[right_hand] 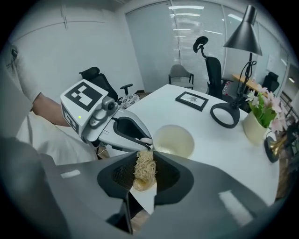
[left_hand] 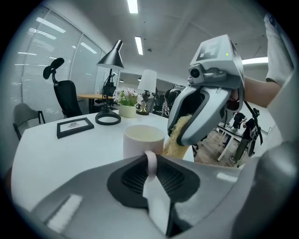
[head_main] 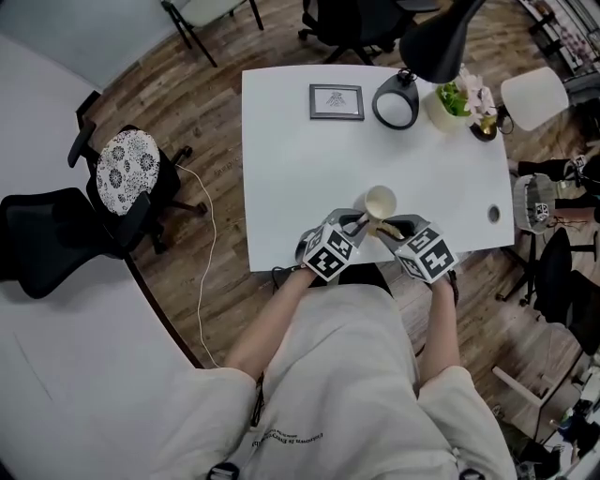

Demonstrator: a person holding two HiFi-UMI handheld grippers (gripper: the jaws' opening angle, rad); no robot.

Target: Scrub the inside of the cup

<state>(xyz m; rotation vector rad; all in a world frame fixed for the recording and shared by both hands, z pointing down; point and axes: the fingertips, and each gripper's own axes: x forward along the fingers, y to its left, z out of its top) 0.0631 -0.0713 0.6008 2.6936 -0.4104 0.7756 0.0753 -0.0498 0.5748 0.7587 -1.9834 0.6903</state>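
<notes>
While cup [head_main: 381, 202] stands, scrubber [right_hand: 142, 170] outside — beside

An office: a white desk [head_main: 300, 187] on wood-plank flooring [head_main: 225, 291], a black swivel chair [head_main: 56, 244] at nine o'clock and another [head_main: 352, 23] at twelve, a black desk lamp [head_main: 436, 37] at one; the left gripper view shows ceiling strip lights [left_hand: 132, 5] and slatted window blinds [left_hand: 46, 51]
</notes>
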